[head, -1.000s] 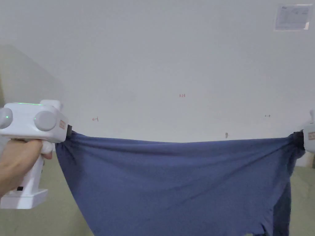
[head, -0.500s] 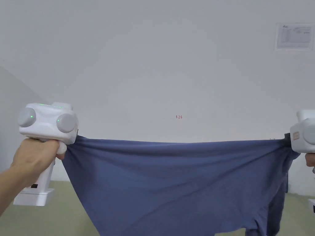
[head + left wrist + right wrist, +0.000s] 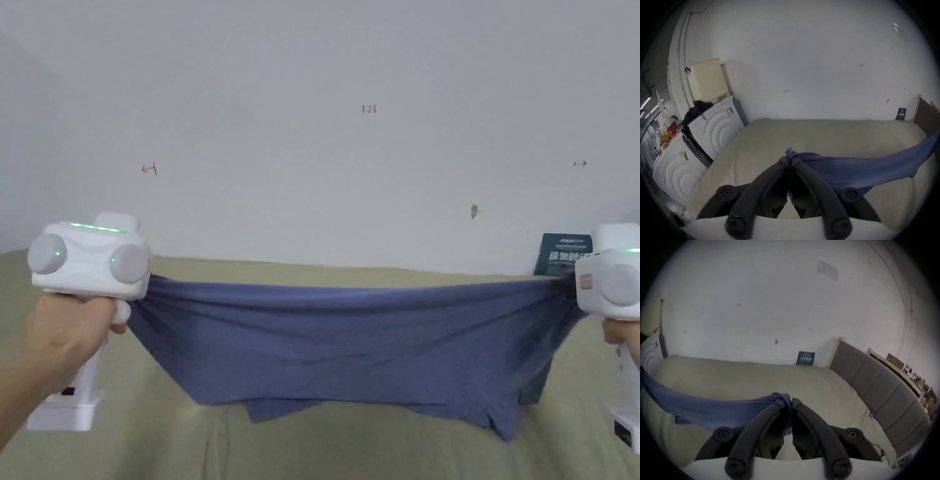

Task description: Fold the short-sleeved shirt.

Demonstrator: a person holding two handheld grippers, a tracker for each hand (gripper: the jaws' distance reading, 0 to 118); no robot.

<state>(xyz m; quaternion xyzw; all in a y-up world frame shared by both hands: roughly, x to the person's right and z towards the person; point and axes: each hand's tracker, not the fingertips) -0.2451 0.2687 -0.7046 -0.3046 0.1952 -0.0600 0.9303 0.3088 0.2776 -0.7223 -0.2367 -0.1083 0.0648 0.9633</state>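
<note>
A blue short-sleeved shirt hangs stretched wide between my two grippers above a beige bed. Its lower edge droops close to the bed cover. My left gripper is shut on the shirt's left corner; in the left gripper view the jaws pinch a bunched tip of the blue shirt. My right gripper is shut on the right corner, where the blue shirt is wedged between the jaws. A hand holds each gripper.
A white wall stands behind the bed. A dark blue card leans on it at the right. A grey padded headboard runs along the bed's right side. White appliances and a cream basket stand to the left.
The shirt and both grippers have come down from in front of the wall to just above the bed, still stretched. The head camera has tilted down, so the bed now shows.
</note>
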